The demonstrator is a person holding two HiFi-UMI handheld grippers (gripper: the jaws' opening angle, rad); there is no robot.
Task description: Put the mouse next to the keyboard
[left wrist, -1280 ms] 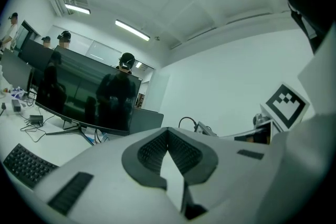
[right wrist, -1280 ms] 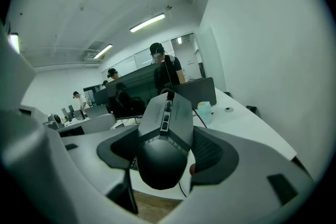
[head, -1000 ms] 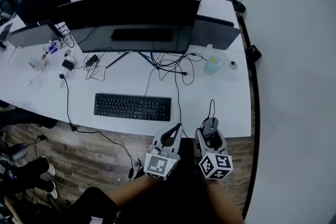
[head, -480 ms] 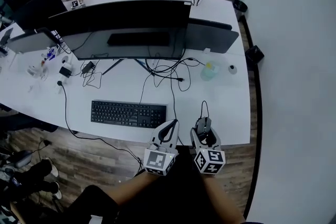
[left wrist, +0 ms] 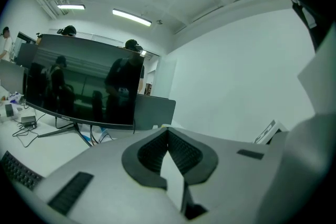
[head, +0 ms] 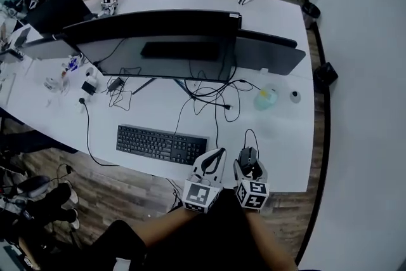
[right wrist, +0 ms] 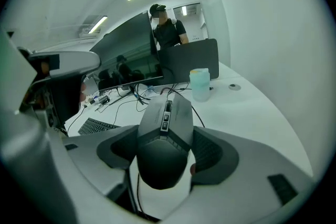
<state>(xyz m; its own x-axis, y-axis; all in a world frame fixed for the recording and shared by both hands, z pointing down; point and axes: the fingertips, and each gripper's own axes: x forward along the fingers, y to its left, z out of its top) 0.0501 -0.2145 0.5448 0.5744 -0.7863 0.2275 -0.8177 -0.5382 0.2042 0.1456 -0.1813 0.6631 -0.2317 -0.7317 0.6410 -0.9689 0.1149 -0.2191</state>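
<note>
A dark wired mouse (head: pixel 248 156) sits between the jaws of my right gripper (head: pixel 249 162), which is shut on it near the white desk's (head: pixel 282 149) front edge. In the right gripper view the mouse (right wrist: pixel 165 136) fills the gap between the grey pads (right wrist: pixel 212 152); I cannot tell if it touches the desk. The black keyboard (head: pixel 162 144) lies to the left of the mouse, also seen as the keyboard (right wrist: pixel 97 125) past the jaws. My left gripper (head: pixel 217 154) hovers between keyboard and mouse, shut and holding nothing, its pads (left wrist: pixel 181 152) meeting at the tips.
A wide black monitor (head: pixel 158 41) stands behind the keyboard, with tangled cables (head: pixel 209 89) under it. A pale bottle (head: pixel 266 98) and a small round puck (head: pixel 294 96) sit at the back right. People stand at the far side of the desk.
Both grippers have moved a little forward over the desk's front edge, the right one still holding the mouse. The head camera has shifted, so the desk sits lower in view.
</note>
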